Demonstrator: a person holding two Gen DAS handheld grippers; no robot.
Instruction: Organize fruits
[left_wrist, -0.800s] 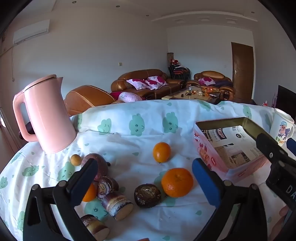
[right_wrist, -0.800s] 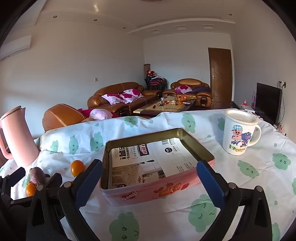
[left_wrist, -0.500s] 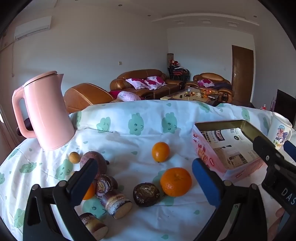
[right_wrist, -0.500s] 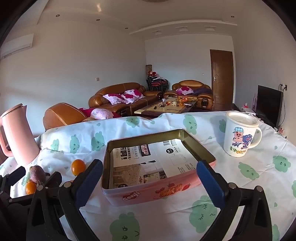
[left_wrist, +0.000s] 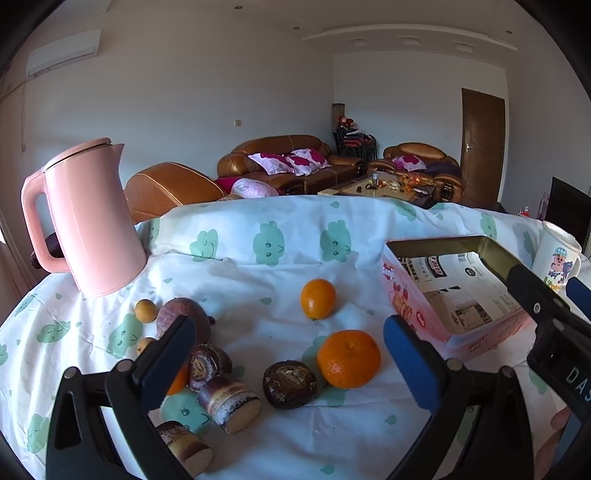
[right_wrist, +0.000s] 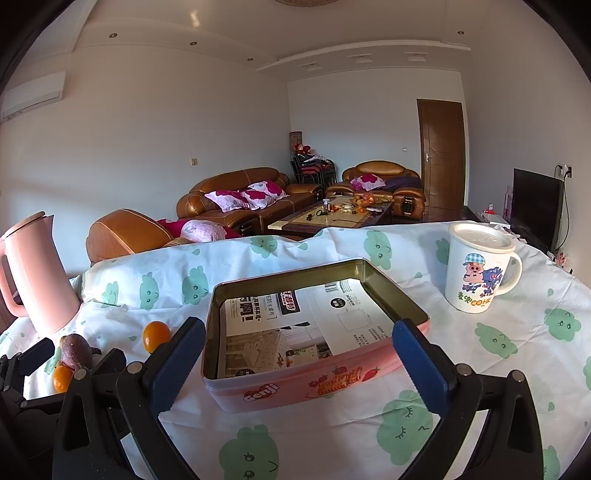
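The left gripper (left_wrist: 290, 356) is easing down and a touch forward over the fruit, jaws spread just as wide as before. In its view the big orange (left_wrist: 348, 358) now sits nearer the middle between the blue pads, and the pink kettle (left_wrist: 88, 218) stands lower in frame. The right gripper (right_wrist: 297, 363) creeps closer to the pink tin (right_wrist: 317, 384), which looms slightly larger ahead of it. No fruit has shifted.

"Genji" on pink tin (right_wrist: 295, 387)
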